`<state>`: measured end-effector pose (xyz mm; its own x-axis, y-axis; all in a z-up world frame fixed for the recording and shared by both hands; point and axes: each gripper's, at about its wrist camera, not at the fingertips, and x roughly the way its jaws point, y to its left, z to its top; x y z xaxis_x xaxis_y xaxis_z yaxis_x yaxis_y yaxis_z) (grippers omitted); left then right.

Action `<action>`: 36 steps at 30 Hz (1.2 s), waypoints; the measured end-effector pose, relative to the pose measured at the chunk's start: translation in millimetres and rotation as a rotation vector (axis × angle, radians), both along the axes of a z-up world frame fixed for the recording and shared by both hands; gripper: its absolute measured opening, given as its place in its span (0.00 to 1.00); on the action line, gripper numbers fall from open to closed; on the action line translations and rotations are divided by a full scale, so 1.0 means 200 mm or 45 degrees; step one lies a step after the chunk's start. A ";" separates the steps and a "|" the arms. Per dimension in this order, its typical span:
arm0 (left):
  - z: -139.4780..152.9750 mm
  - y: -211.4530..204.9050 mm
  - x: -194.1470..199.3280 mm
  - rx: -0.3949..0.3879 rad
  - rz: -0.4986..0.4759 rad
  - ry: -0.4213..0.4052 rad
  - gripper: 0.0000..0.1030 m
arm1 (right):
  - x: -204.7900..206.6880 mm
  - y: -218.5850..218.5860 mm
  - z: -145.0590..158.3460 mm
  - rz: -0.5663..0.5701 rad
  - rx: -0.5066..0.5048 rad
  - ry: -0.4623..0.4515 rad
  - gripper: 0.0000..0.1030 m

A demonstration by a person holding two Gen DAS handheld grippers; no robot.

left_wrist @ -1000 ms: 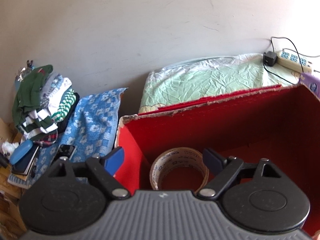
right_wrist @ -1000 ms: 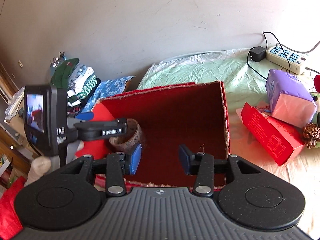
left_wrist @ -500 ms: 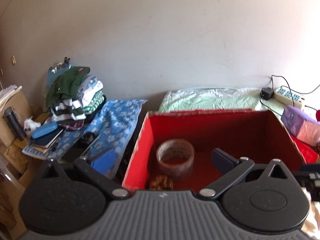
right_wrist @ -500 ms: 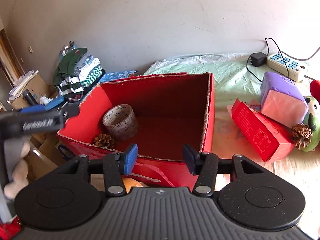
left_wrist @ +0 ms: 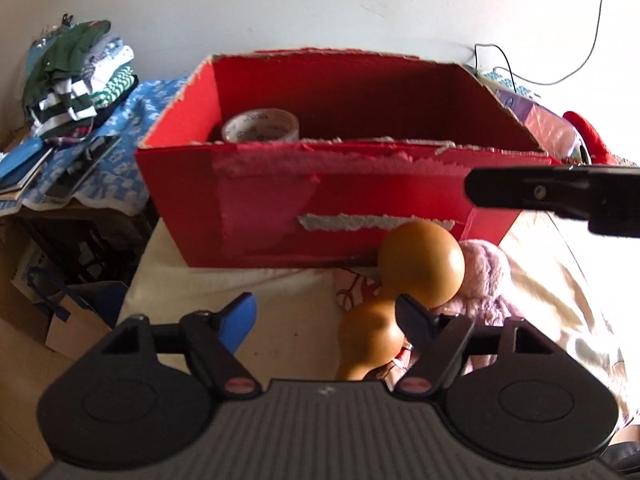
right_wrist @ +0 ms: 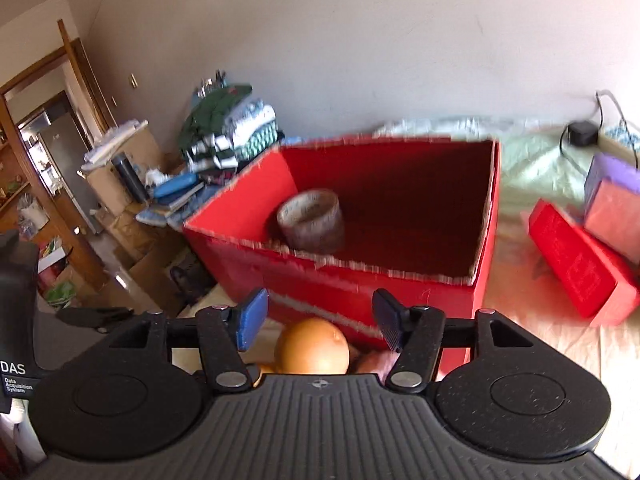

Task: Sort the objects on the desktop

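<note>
A red cardboard box [left_wrist: 280, 200] stands on the table with a roll of clear tape [left_wrist: 261, 125] inside at its left; the box [right_wrist: 360, 280] and tape [right_wrist: 311, 220] also show in the right wrist view. A brown gourd [left_wrist: 404, 280] lies in front of the box beside a pink plush item [left_wrist: 484, 280]. My left gripper [left_wrist: 326, 318] is open and empty, low in front of the box, its right finger at the gourd's neck. My right gripper [right_wrist: 318, 320] is open and empty, just above the gourd [right_wrist: 312, 346].
A pile of folded clothes [left_wrist: 76, 76] and books lie on a blue cloth [left_wrist: 116, 168] left of the box. A flat red box [right_wrist: 580, 264] and a purple-pink cube [right_wrist: 612, 200] lie to the right. A power strip and cables sit at the back right.
Both grippers have pulled back and dropped from above the box to its front side. The gourd has come into view under them. The tape stays in the box.
</note>
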<state>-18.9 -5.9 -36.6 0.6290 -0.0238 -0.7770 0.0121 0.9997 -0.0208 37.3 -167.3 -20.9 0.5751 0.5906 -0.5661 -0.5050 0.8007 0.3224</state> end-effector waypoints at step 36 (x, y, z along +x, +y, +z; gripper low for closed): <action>0.40 0.02 -0.02 -0.124 -0.227 -0.233 0.38 | 0.00 0.10 0.18 0.121 0.190 0.004 0.58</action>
<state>-23.4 -1.0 42.5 0.7379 -0.2161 -0.6394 0.2005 0.9748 -0.0981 38.1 -147.5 14.3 0.5109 0.7198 -0.4699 -0.5748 0.6925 0.4358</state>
